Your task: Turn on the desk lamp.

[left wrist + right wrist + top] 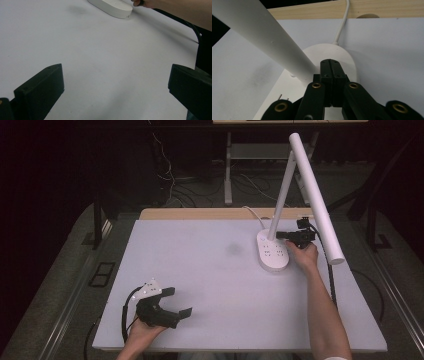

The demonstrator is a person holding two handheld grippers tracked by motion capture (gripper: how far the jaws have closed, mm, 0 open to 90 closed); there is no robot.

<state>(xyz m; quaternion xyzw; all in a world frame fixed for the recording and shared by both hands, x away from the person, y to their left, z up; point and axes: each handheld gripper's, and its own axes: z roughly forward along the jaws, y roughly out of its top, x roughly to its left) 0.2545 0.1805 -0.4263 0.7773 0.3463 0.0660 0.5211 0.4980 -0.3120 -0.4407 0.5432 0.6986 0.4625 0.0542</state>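
Note:
A white desk lamp stands at the back right of the white table top (210, 270). Its oval base (272, 254) carries small button marks, and a slanted post (281, 195) holds up a long tube head (317, 200). My right gripper (279, 235) is shut with nothing between its jaws. Its tips hang just over the base (348, 56), beside the foot of the post (267, 40). In the right gripper view the closed pair (333, 63) points at the base; whether it touches I cannot tell. My left gripper (177, 301) rests open near the front left, its jaws (116, 72) wide apart over bare table.
The lamp's white cable (342, 27) runs off the back of the base over a wooden strip (200, 213). The right forearm (322, 310) reaches across the table's right side. Dark floor with cables lies behind the table.

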